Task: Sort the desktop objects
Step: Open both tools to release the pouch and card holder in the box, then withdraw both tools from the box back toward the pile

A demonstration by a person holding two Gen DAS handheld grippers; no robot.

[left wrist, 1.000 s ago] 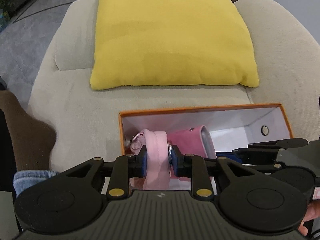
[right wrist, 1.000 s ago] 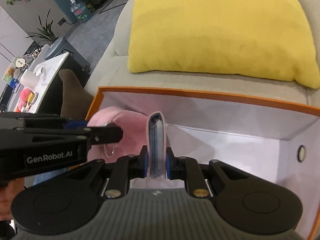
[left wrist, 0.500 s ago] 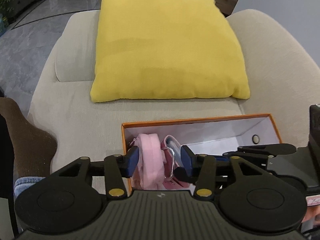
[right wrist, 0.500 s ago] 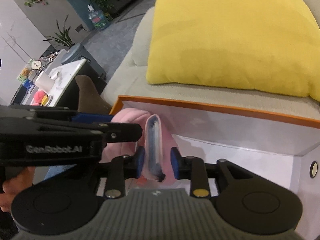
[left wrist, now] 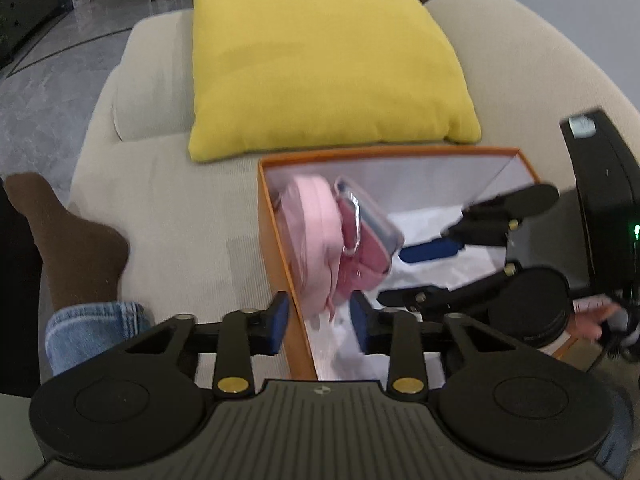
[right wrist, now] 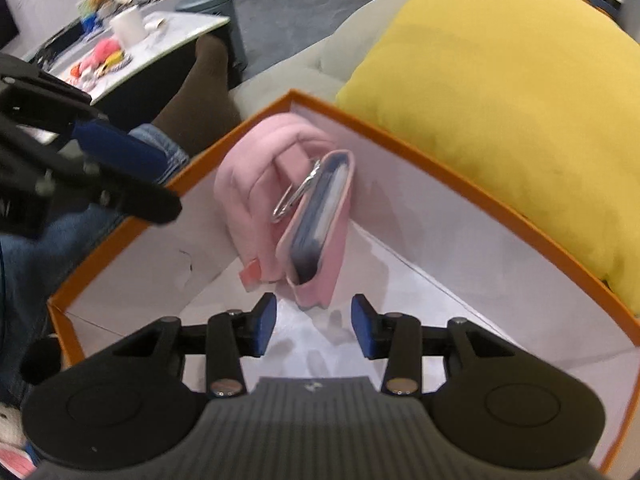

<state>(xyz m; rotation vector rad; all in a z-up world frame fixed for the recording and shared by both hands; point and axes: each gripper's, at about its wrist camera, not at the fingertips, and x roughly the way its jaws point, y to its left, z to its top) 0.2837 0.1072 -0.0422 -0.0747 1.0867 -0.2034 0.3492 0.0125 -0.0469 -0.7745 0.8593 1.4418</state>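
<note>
Pink fabric pouch point(right wrist: 256, 172) with a metal clip point(right wrist: 294, 196) and a pink case point(right wrist: 320, 220) holding what looks like a dark card stack, propped in the left corner of the orange box point(right wrist: 500, 208), against its white wall. Box rests on beige sofa point(left wrist: 168, 208), touching yellow cushion point(left wrist: 320, 60). Right gripper point(right wrist: 314, 330): jaws spread, grasping nothing, just short of the case. Left gripper point(left wrist: 320, 324): jaws spread, straddling the box's left wall.

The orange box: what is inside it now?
Inside the orange box: a pink pouch and a pink card holder with metal clip. What lies beneath them is covered.
</note>
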